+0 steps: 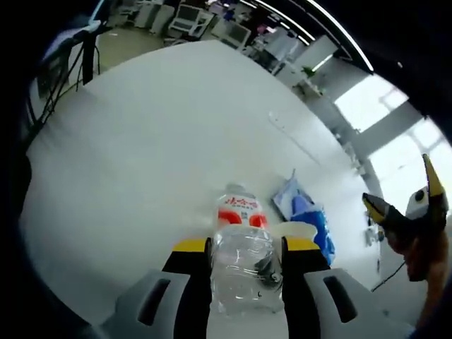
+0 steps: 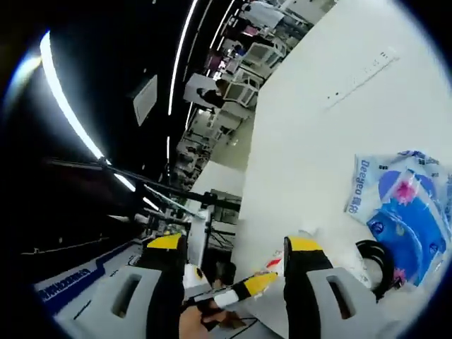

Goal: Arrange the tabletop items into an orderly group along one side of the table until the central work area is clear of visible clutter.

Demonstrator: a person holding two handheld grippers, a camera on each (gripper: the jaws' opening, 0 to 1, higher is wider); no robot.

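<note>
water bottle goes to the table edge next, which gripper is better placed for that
Left. The left gripper already has its jaws on either side of the water bottle, apparently clamping it. The right gripper holds nothing and points off past the table edge.

A large open-plan lab or office hall; long strip lights (image 2: 67, 116) run across a dark ceiling; rows of desks with monitors (image 1: 185, 15) stand beyond the wide white tabletop (image 1: 155, 155); bright tall windows (image 1: 395, 141) line one side; cables hang by a dark stand (image 1: 85, 49) at the tabletop's edge.
</note>
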